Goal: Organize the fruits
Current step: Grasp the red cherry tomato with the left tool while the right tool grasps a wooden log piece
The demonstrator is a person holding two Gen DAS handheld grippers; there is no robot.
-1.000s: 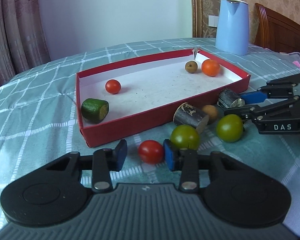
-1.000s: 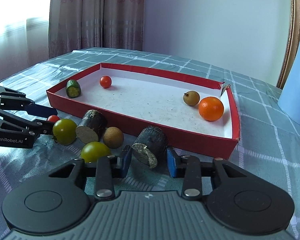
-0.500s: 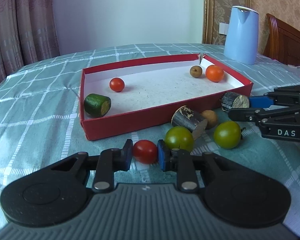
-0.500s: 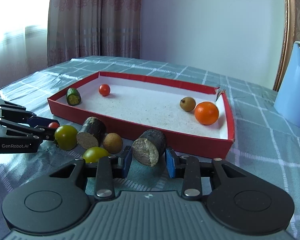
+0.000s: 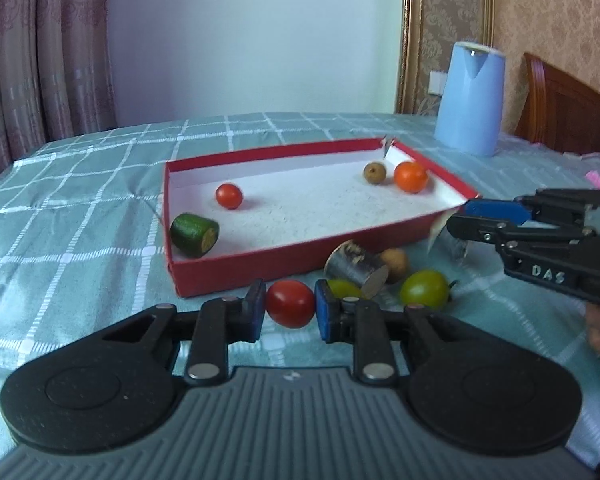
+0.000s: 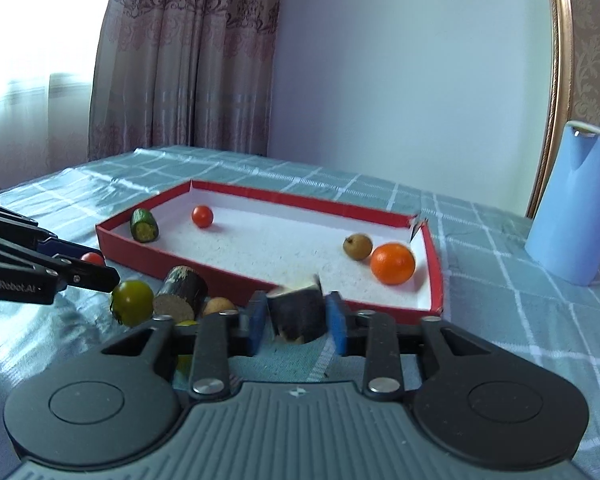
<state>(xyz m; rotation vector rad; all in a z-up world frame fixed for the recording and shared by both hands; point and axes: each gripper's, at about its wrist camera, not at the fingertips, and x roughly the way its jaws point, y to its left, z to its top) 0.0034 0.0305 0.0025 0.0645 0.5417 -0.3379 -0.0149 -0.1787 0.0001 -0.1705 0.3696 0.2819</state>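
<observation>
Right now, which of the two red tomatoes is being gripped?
The red tomato outside the box, pinched between the left gripper's blue pads at the near side. The other red tomato lies loose inside the red box.

White raised letters "DAS" on the black side of my right gripper (image 5: 456, 220), seen from the left wrist camera. White "GenRobot.AI" along the black side of my left gripper (image 6: 100, 270), seen from the right wrist camera. No other lettering legible.
</observation>
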